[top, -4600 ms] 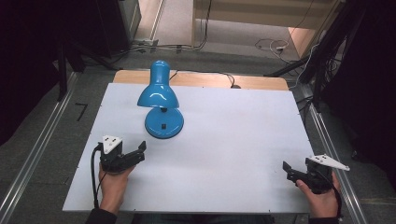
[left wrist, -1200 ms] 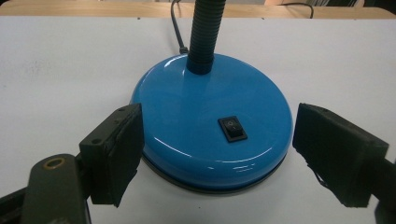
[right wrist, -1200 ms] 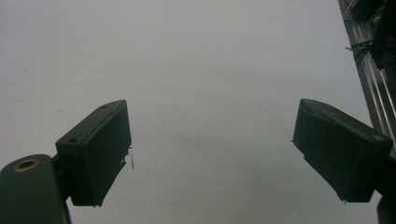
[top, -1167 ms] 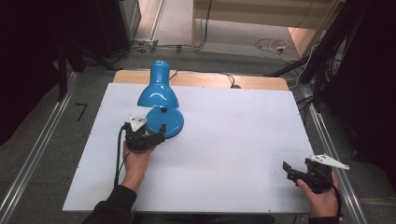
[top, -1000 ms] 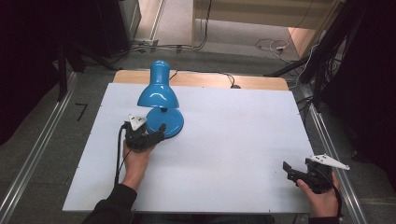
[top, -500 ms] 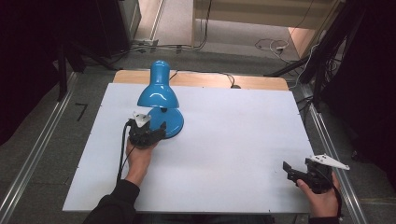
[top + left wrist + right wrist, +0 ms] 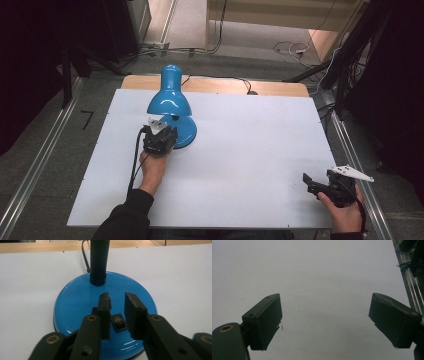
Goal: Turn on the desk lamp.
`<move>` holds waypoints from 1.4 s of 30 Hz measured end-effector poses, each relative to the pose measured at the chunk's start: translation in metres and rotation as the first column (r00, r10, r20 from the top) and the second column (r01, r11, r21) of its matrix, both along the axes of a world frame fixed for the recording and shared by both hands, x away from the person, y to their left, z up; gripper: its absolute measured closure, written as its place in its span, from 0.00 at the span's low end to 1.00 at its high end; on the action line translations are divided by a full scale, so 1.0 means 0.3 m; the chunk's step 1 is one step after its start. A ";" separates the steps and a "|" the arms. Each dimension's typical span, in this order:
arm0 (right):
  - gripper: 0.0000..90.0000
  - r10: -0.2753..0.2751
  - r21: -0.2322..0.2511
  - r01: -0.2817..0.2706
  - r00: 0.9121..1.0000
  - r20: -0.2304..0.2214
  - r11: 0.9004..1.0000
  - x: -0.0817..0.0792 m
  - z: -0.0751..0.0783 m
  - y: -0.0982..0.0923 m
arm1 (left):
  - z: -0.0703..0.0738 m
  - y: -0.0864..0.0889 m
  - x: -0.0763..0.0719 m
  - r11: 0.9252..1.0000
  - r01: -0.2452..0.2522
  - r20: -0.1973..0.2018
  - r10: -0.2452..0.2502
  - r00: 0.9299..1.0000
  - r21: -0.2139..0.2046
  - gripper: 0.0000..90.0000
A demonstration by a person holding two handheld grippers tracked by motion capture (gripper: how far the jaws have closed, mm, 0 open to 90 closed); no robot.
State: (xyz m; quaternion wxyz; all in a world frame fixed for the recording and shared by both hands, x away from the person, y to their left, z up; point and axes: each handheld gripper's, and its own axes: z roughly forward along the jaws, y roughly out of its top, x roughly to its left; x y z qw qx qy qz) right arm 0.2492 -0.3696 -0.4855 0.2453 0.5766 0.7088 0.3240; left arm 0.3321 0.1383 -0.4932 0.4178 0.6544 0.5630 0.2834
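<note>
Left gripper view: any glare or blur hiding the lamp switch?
Left gripper view: switch sharp between the jaws, with faint glare streaks low on the blue base. High view: bright highlight on the shade. Right gripper view: dim and soft, near jaws blurred.

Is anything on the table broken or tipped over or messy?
Nothing stands out. The blue lamp stands upright on its round base on the white table, with no spill or damage to see. The left hand-held gripper hovers over the base's black switch, jaws slightly apart. The right hand-held gripper is open over bare table.
</note>
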 end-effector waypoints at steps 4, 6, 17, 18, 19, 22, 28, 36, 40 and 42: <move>0.11 0.002 0.001 -0.002 1.000 0.000 1.000 0.000 0.000 0.000 | -0.004 -0.004 0.007 1.000 0.002 -0.005 -0.002 1.000 -0.005 0.96; 0.11 0.002 0.000 -0.002 1.000 0.000 1.000 0.000 0.000 -0.001 | -0.006 -0.006 0.009 1.000 0.006 -0.010 -0.006 1.000 -0.001 1.00; 0.11 0.002 0.001 -0.002 1.000 -0.002 1.000 0.000 0.000 -0.001 | -0.018 -0.007 0.019 1.000 0.006 -0.018 -0.006 1.000 -0.001 1.00; 0.11 0.003 0.001 -0.003 1.000 -0.002 1.000 0.000 0.000 -0.001 | -0.018 -0.006 0.019 1.000 0.007 -0.019 -0.007 1.000 -0.002 1.00; 0.11 0.003 0.001 -0.003 1.000 -0.004 1.000 0.000 0.000 -0.001 | -0.019 -0.006 0.019 1.000 0.007 -0.020 -0.007 1.000 -0.002 1.00; 0.11 0.003 0.000 -0.003 1.000 -0.001 1.000 0.001 -0.001 0.000 | -0.021 -0.005 0.021 1.000 0.007 -0.023 -0.007 1.000 -0.001 1.00; 0.11 0.004 -0.001 -0.004 1.000 -0.003 1.000 0.001 -0.001 -0.001 | -0.022 -0.008 0.020 1.000 0.013 -0.026 -0.013 1.000 -0.004 1.00; 0.11 0.002 0.002 -0.002 1.000 -0.004 1.000 0.000 0.000 -0.001 | -0.029 -0.014 0.019 1.000 0.019 -0.043 -0.019 0.999 0.006 1.00; 0.11 0.003 0.002 -0.003 1.000 -0.003 1.000 0.000 0.000 -0.002 | -0.033 -0.015 0.017 1.000 0.017 -0.047 -0.017 0.999 -0.010 1.00; 0.11 0.003 0.005 -0.003 1.000 -0.002 1.000 0.000 0.000 -0.002 | -0.034 -0.012 0.013 1.000 0.013 -0.046 -0.014 0.999 -0.017 1.00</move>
